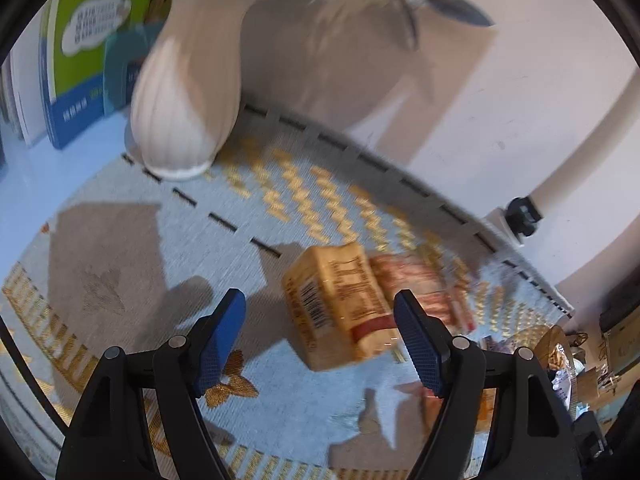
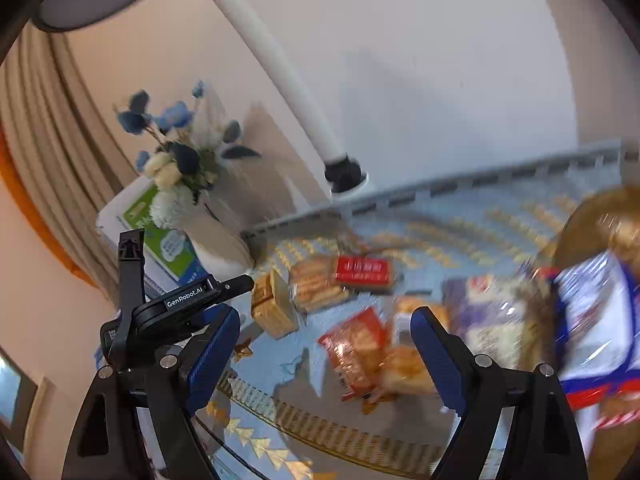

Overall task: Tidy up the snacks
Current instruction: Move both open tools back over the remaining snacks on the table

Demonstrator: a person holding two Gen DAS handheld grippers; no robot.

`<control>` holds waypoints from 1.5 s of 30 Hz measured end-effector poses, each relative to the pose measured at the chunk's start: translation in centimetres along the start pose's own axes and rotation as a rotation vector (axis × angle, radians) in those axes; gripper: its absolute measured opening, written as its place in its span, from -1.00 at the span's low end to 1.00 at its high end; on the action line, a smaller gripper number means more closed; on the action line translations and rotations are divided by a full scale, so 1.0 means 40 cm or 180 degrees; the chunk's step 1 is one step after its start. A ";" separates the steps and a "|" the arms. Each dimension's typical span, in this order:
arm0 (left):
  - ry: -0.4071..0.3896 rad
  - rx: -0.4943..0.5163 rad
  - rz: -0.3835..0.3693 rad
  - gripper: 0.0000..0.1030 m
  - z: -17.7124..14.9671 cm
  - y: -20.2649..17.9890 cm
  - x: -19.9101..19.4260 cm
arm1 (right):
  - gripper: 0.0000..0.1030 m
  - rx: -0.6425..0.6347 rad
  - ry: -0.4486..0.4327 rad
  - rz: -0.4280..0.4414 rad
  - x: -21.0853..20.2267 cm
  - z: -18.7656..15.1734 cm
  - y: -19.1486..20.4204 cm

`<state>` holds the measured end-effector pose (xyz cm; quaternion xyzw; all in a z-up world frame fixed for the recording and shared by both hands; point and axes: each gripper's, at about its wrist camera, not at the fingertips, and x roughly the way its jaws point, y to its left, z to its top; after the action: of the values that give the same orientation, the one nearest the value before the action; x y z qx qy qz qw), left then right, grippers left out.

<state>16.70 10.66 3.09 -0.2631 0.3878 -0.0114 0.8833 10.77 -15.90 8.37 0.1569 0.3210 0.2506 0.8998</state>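
Nearest the lens in the left wrist view, the left gripper [image 1: 320, 336] stands with its blue pads wide apart and nothing between them; the yellow snack box [image 1: 340, 308] lies just beyond, at centre frame, on the blue patterned cloth [image 1: 240, 216]. A reddish biscuit pack [image 1: 416, 280] touches the box's right side. The white vase [image 1: 184, 100] sits at upper left, well apart.

In the right wrist view the right gripper [image 2: 326, 354] is likewise spread and empty, with an orange-red snack packet [image 2: 354, 344] lying past its tips at lower centre. More packs lie at mid frame, and a blue-and-white bag [image 2: 592, 320] fills the right edge beside what looks like a golden basket, too blurred to be sure.

My judgement: take the box across its narrow sides, settle the blur first, keep the right pad clear of the neighbouring pack, and close only once both pads are level with the box's middle
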 end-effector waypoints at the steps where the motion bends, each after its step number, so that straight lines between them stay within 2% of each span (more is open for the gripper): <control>1: 0.0030 -0.0027 -0.0020 0.46 -0.001 0.007 0.011 | 0.67 0.0071 0.0020 0.0002 0.016 -0.009 -0.005; 2: 0.0063 -0.0050 -0.0041 0.46 -0.003 0.017 0.026 | 0.67 0.0137 0.0040 -0.0012 0.033 -0.018 -0.011; 5: 0.0007 -0.0090 -0.0175 0.62 -0.012 0.031 0.039 | 0.67 0.0245 0.0098 -0.0150 0.076 -0.042 -0.039; 7: -0.0050 -0.0105 -0.0169 0.89 -0.020 0.036 0.052 | 0.67 0.0269 0.0165 -0.0198 0.102 -0.051 -0.051; 9: -0.0072 -0.0134 -0.0234 0.99 -0.025 0.040 0.071 | 0.67 0.0243 0.0165 -0.0371 0.110 -0.051 -0.062; 15: -0.0151 0.0164 -0.0237 1.00 -0.041 -0.004 0.085 | 0.67 0.0484 0.0124 -0.0379 0.122 -0.060 -0.129; 18: -0.0125 0.0256 -0.0258 1.00 -0.048 -0.018 0.088 | 0.67 0.0444 0.0097 -0.0464 0.133 -0.070 -0.134; 22: -0.0111 0.0324 -0.0261 1.00 -0.055 -0.034 0.091 | 0.67 0.0331 0.0062 -0.0562 0.138 -0.080 -0.117; 35: -0.0049 0.0558 -0.0218 1.00 -0.065 -0.065 0.101 | 0.68 0.0368 0.0022 -0.0545 0.132 -0.087 -0.120; 45: -0.0021 0.0572 -0.0236 1.00 -0.069 -0.072 0.107 | 0.68 0.0349 0.0037 -0.0567 0.139 -0.086 -0.118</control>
<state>18.30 5.98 0.00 -0.1970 0.3724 -0.0779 0.9036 13.90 -16.31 0.93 0.1752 0.3521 0.1526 0.9067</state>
